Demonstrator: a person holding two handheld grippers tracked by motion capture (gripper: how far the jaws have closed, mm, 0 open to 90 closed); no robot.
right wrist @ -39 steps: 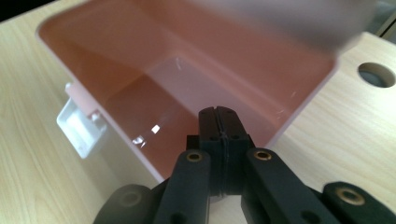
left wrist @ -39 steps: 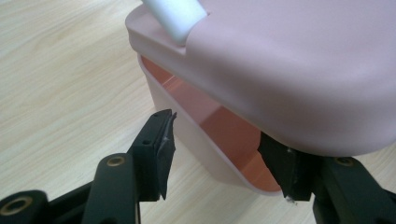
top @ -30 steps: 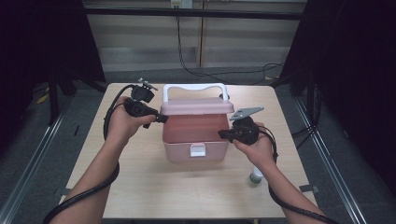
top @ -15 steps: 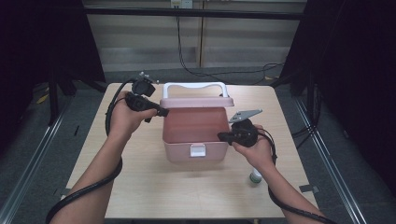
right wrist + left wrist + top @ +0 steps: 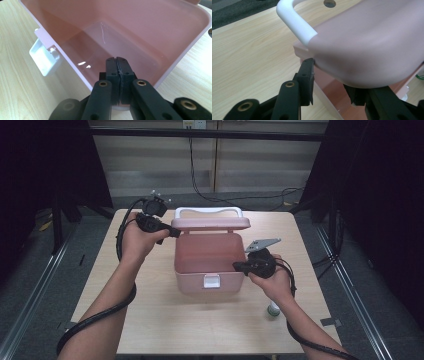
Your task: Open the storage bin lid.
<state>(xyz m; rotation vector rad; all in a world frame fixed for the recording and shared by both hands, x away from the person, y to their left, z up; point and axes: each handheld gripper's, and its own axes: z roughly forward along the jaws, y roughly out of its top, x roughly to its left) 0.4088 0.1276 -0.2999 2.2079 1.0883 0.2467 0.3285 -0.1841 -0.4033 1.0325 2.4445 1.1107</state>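
A pink box (image 5: 200, 270) with a white front latch (image 5: 211, 281) stands mid-table, and its inside looks bare (image 5: 150, 37). Its pink lid (image 5: 210, 224) with a white handle (image 5: 207, 211) is tilted up at the back. My left gripper (image 5: 172, 232) holds the lid's left corner. Its jaws have just been closing, and the lid edge (image 5: 367, 45) sits between them (image 5: 332, 80). My right gripper (image 5: 239, 266) is shut, and its closed jaws (image 5: 117, 65) lie over the box's right front rim and point inside.
A small white bottle with a green base (image 5: 273, 309) stands on the light wooden table (image 5: 150, 320), near the right wrist. Cables trail from both grippers. Dark floor and metal rails flank the table.
The lid has swung up from closed to raised at the back, exposing the box's inside. My left gripper rose and moved back with it. The right gripper stayed put.
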